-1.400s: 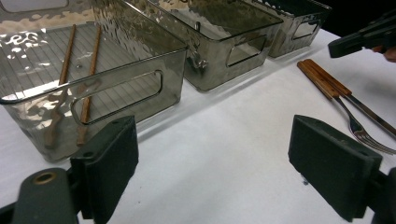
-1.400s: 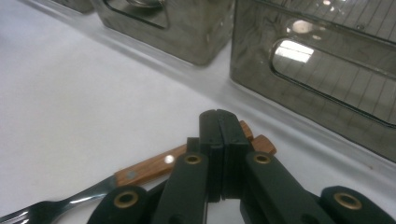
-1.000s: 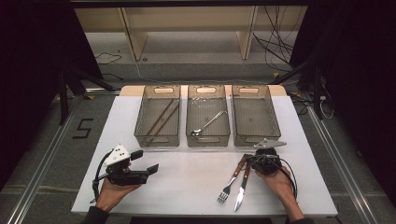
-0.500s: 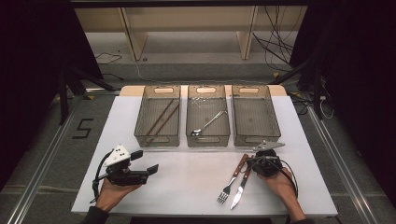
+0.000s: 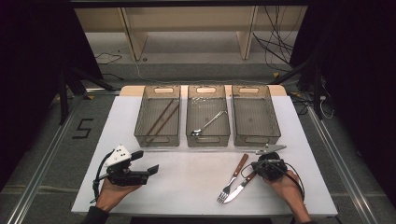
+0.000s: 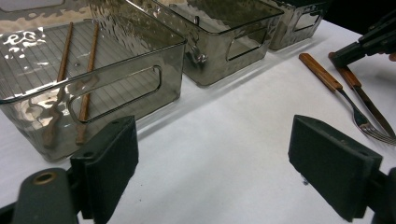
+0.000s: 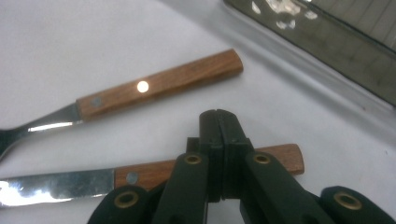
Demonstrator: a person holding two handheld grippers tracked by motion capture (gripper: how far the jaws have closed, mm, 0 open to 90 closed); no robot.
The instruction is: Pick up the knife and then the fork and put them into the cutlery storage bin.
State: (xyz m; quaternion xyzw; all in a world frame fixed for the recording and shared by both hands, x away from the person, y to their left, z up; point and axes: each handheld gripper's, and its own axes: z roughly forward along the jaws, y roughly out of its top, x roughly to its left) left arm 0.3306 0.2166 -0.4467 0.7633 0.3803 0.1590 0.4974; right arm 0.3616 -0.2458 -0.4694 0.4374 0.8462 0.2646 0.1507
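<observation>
Left gripper (image 5: 142, 169), held by left hand (image 5: 112, 193): jaws wide apart, nothing btwn them, hovering over bare white table (image 5: 187, 186). Ahead of it, per left gripper view: left bin (image 6: 93, 70), smoked clear plastic, w/ two wooden chopsticks (image 6: 86, 74) lying inside; middle bin (image 5: 208, 115) just beyond, holding a metal spoon (image 5: 208, 123); right bin (image 5: 255, 114) farthest. Bins stand side by side, walls near touching. Right gripper (image 7: 218, 126), held by right hand (image 5: 287, 186): jaws together, tips pressed flat to each other, nothing seen btwn them. It sits directly over handle of knife (image 7: 140, 175); the wooden handle passes under the closed jaws, its butt end sticking out to gripper's right, blade out to its left. Contact w/ handle: cannot tell. Fork (image 7: 154, 86), wooden handle also, lies just ahead of the jaw tips, roughly parallel to knife, apart from it, tines off to gripper's left. In high view, knife and fork lie side by side on table, just left of right gripper, handles toward the bins. Grippers well apart from each other.
</observation>
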